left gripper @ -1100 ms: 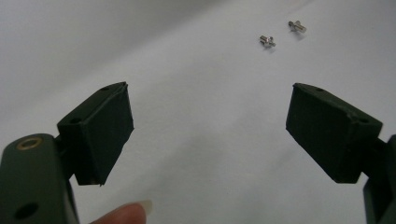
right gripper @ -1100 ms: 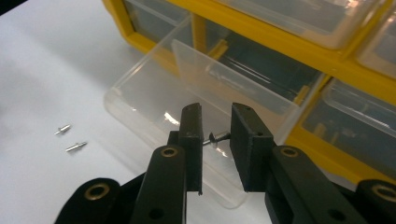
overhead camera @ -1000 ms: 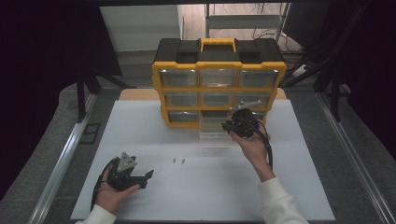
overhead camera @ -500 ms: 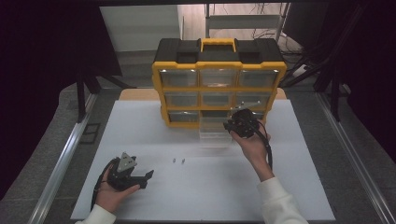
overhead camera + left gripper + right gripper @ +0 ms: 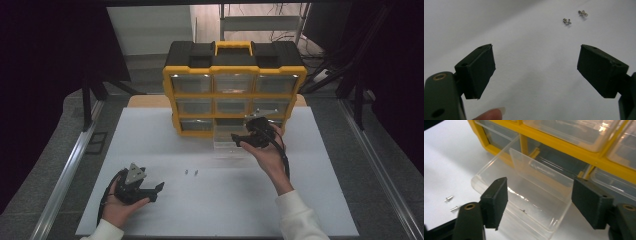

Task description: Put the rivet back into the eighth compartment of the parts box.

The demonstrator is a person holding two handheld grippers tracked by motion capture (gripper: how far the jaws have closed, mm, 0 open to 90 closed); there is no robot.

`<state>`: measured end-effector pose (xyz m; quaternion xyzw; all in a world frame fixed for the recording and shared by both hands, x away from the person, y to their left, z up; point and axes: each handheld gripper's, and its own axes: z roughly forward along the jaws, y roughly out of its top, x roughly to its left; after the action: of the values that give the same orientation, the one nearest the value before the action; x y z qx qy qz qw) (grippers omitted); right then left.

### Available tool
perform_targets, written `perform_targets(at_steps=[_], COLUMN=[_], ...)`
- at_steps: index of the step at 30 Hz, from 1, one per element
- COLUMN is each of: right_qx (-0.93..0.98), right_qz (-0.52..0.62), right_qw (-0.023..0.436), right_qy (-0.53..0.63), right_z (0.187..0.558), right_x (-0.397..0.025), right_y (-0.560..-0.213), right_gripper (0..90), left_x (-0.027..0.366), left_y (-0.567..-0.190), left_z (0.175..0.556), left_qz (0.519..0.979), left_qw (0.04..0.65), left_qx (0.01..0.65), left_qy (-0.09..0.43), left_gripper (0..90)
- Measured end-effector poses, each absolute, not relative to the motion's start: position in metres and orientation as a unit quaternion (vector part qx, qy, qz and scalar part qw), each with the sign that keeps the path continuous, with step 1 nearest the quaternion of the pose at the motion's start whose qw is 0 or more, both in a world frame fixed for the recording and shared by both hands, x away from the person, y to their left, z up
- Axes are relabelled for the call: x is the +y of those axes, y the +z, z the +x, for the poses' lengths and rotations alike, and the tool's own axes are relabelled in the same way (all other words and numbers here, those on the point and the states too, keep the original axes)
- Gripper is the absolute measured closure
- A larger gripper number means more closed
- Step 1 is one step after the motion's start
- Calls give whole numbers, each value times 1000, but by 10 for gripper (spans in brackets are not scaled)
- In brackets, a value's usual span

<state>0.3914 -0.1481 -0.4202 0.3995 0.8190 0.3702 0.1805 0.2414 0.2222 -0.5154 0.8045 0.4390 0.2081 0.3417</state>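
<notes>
A yellow and black drawer cabinet (image 5: 234, 90) stands at the back of the white table. A clear plastic drawer (image 5: 524, 192) is pulled out of its bottom row and rests on the table (image 5: 227, 146). My right gripper (image 5: 246, 138) hovers open just above that drawer (image 5: 537, 202), holding nothing. Two small silver rivets (image 5: 190, 173) lie on the table left of the drawer (image 5: 573, 17) (image 5: 451, 203). My left gripper (image 5: 152, 192) rests open near the front left, its jaws pointing toward the rivets (image 5: 536, 72), nothing between them.
The white mat (image 5: 165, 135) covers the table between metal rails at left (image 5: 65, 175) and right (image 5: 385, 185). A wooden board (image 5: 145, 101) lies under the cabinet. A fingertip (image 5: 490, 115) shows below the left jaws.
The right gripper has shifted slightly over the pulled-out drawer. The left gripper has stayed in place.
</notes>
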Motion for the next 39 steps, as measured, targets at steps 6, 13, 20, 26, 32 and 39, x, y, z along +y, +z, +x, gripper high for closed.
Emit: perform_targets(at_steps=[6,13,20,26,32,39], right_qx=[831,845,855,862,866,872], right_qz=[376,344,323,312,301,286], right_qw=[169,144,126,126,125,118], right_qy=[373,384,386,380,379,380], right_z=[387,380,373,368,363,358], right_x=[-141,-129,-118,-110,-102,-93], right_y=[-421,-422,-422,-424,-425,-428], right_gripper=[233,208,192,186,192,201], left_x=[223,223,223,223,222,223], left_y=[-515,-515,-515,-515,-515,-515], left_z=[241,241,241,242,242,242], left_qz=[805,804,805,805,805,806], left_qw=[342,343,342,342,343,342], left_qx=[438,439,438,438,438,437], left_qy=[208,208,208,208,207,208], left_gripper=[153,152,153,152,153,153])
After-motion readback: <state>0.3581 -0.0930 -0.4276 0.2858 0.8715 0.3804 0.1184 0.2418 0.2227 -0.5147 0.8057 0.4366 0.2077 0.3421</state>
